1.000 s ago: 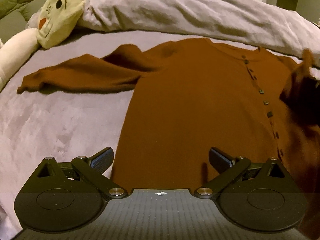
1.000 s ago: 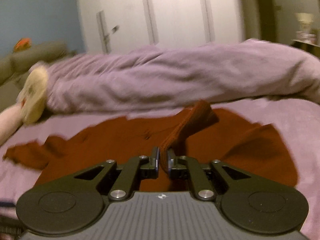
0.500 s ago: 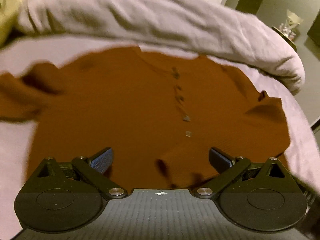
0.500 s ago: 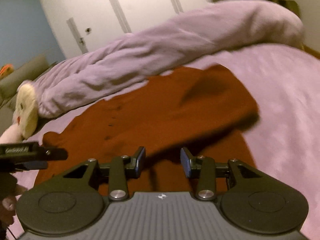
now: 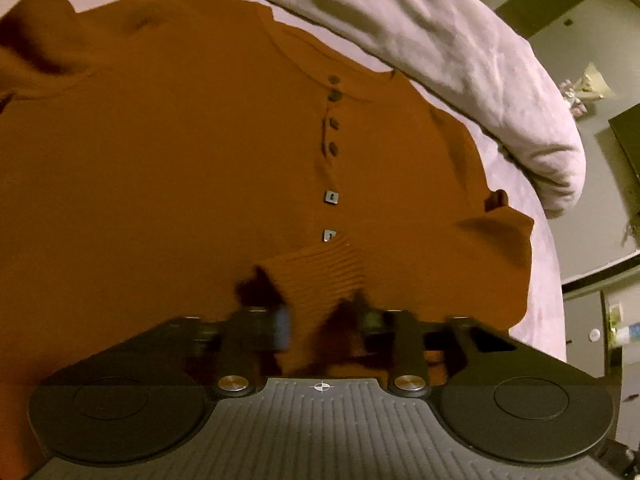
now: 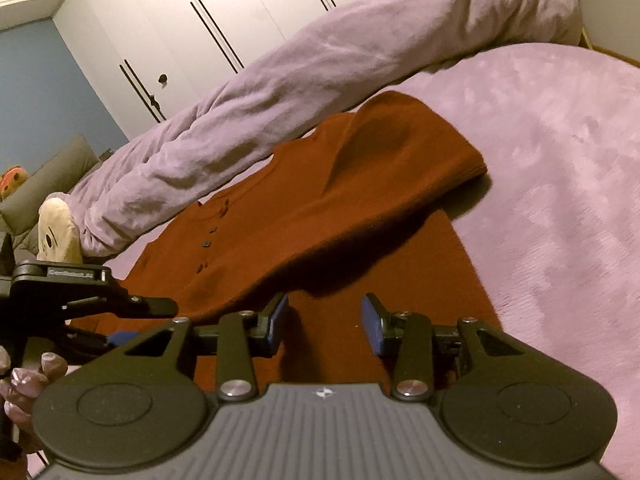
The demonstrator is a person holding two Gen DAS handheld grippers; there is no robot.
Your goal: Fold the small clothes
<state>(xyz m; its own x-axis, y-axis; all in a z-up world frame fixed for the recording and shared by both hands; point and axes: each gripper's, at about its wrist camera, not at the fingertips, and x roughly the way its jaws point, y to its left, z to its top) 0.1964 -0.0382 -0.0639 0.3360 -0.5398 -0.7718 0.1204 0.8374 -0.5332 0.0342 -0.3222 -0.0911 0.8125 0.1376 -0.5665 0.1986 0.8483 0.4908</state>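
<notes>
Left jaws closing on the sleeve cuff, right jaws part open over the hem.
The left gripper (image 5: 322, 330) has just been narrowing around the ribbed cuff (image 5: 320, 276), blurred; whether it pinches is unclear. The right gripper (image 6: 324, 322) has just been opening, empty. The brown cardigan (image 6: 320, 208) lies flat mid-bed (image 6: 560, 160), below the rolled duvet (image 6: 280, 80).

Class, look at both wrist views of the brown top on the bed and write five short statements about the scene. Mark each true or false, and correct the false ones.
1. The brown top lies on a purple bed cover. True.
2. One sleeve is folded across the top's front. True.
3. The top closes with a zip. False: a row of buttons runs down from the neck.
4. The right gripper is clamped on the sleeve. False: its jaws stand apart, holding nothing.
5. A rolled blanket lies beyond the top. True.
</notes>
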